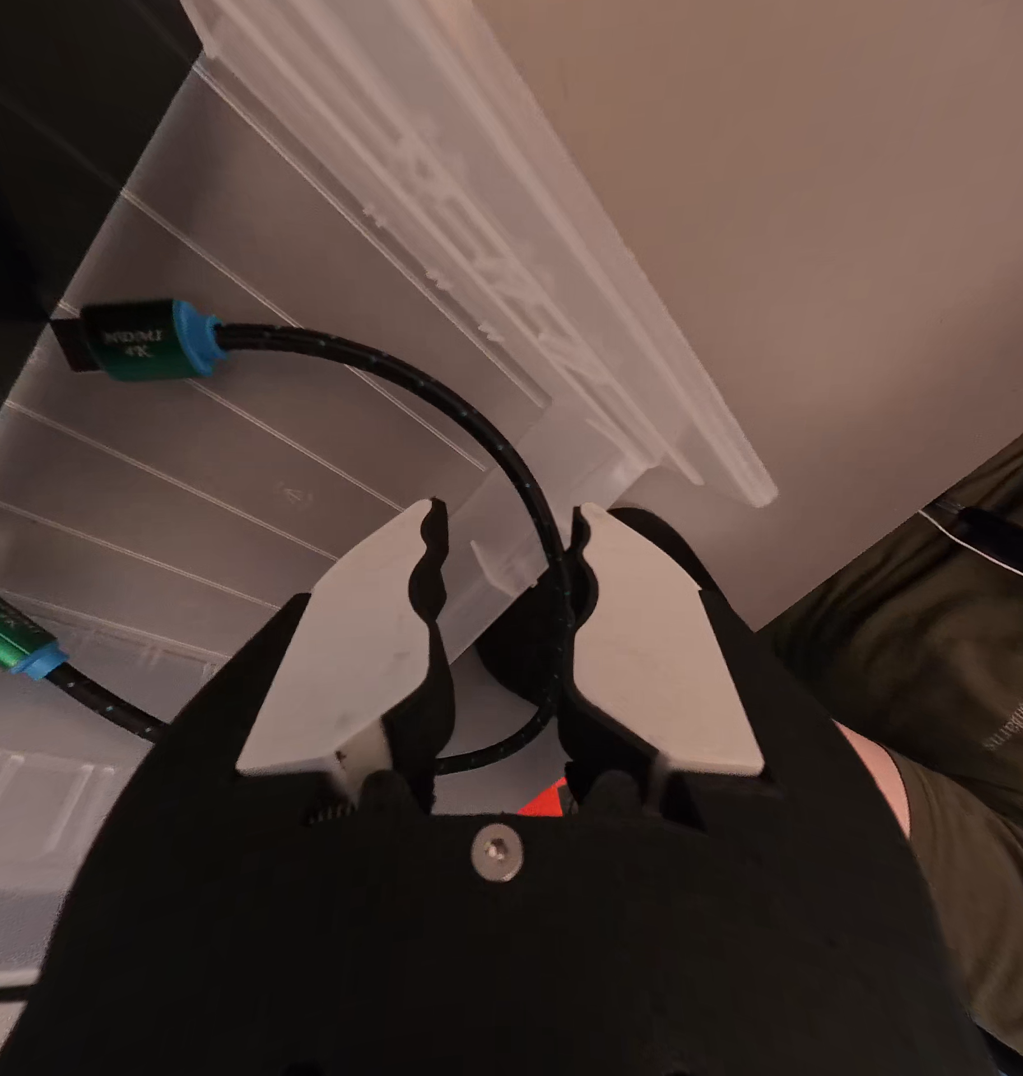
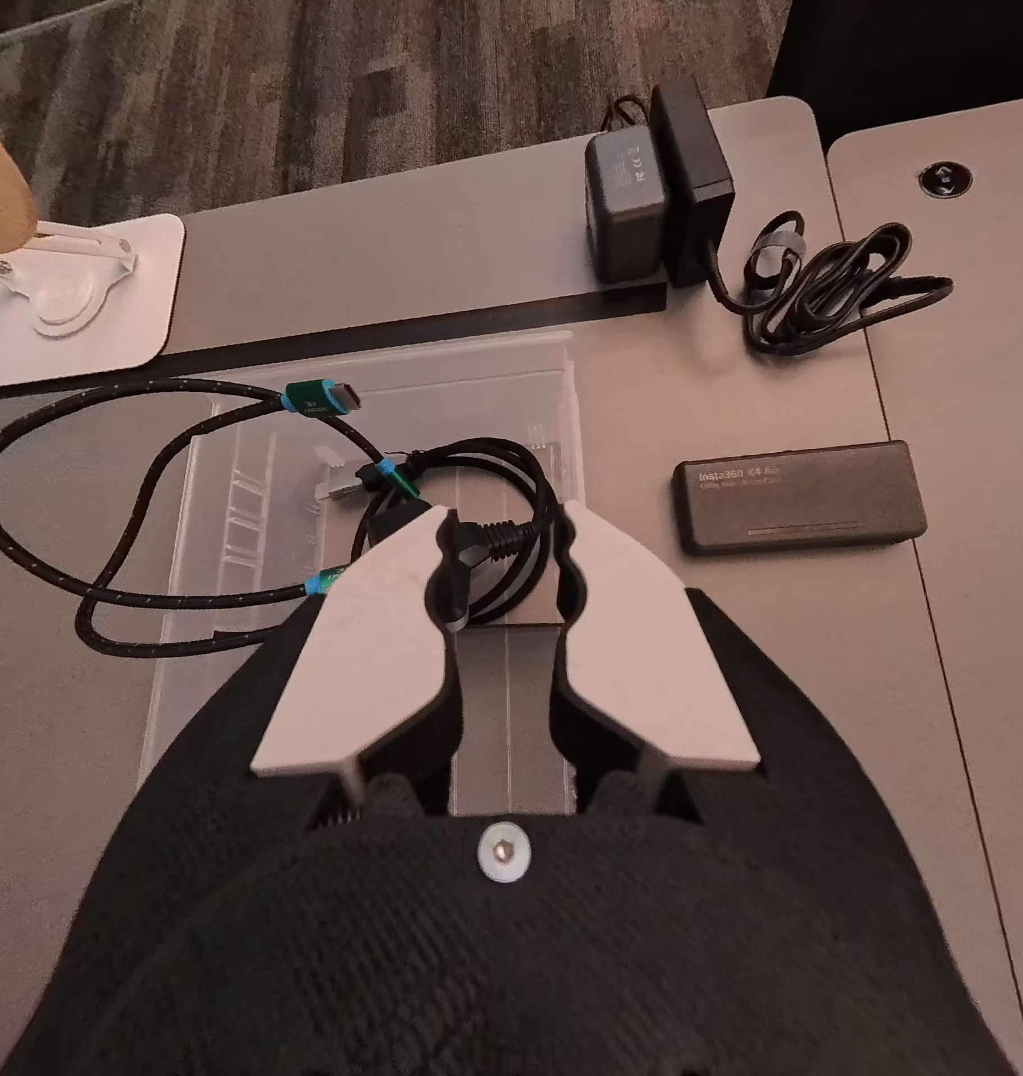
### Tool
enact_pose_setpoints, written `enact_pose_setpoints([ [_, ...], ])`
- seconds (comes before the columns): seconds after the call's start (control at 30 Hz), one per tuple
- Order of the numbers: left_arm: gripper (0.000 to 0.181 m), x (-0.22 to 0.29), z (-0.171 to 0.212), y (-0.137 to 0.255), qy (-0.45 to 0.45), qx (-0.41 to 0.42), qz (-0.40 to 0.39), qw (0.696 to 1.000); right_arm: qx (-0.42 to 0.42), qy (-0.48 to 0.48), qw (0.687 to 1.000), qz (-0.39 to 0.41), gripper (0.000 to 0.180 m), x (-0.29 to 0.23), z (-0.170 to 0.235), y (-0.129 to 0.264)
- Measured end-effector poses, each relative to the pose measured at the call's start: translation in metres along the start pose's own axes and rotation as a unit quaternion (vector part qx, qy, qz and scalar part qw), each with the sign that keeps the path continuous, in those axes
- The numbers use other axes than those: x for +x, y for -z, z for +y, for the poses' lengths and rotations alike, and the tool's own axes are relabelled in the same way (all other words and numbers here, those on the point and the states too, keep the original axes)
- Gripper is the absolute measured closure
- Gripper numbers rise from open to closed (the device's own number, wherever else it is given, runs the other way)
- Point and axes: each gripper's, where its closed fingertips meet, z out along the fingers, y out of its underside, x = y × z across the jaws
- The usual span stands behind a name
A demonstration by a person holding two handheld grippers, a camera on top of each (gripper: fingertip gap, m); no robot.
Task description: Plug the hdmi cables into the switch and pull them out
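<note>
Both your left gripper (image 1: pixel 506 524) and right gripper (image 2: pixel 503 524) stood open, empty. HDMI cables (image 2: pixel 148 600) lay tangled at ten o'clock over the clear tray (image 2: pixel 567 407); a snagged loop could drag the switch (image 2: pixel 393 521).

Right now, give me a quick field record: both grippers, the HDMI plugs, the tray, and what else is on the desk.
left gripper: open, braided cable running between its fingers
right gripper: open, over a black cable coil
HDMI plugs: green plug lying loose with its metal tip bare
clear tray: on desk, cables across it
other items: black case, power adapter
</note>
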Motion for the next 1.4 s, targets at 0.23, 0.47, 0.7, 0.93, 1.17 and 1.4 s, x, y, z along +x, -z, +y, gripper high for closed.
enact_pose_setpoints([
  [0.23,0.156,0.004,0.001,-0.005,0.045,-0.016,0.046,0.998,-0.015,-0.002,1.000,-0.006,0.148,0.001,0.006,-0.004],
  [0.47,0.173,0.010,0.015,0.000,0.039,-0.054,0.053,0.996,-0.045,0.020,0.999,-0.004,0.148,0.000,0.015,-0.012],
  [0.7,0.175,0.017,0.025,0.049,0.029,0.053,-0.014,0.998,-0.054,0.033,0.998,0.002,0.148,0.000,0.018,-0.014],
  [0.93,0.175,0.020,0.015,0.135,0.055,0.293,-0.091,0.950,-0.063,0.041,0.997,0.006,0.148,0.001,0.021,-0.016],
  [1.17,0.175,0.082,-0.010,0.219,-0.046,0.508,-0.121,0.852,-0.073,0.047,0.996,0.004,0.148,-0.001,0.023,-0.020],
  [1.4,0.175,0.193,-0.086,0.213,-0.201,0.564,-0.164,0.784,-0.081,0.063,0.995,0.005,0.148,-0.005,0.024,-0.023],
])
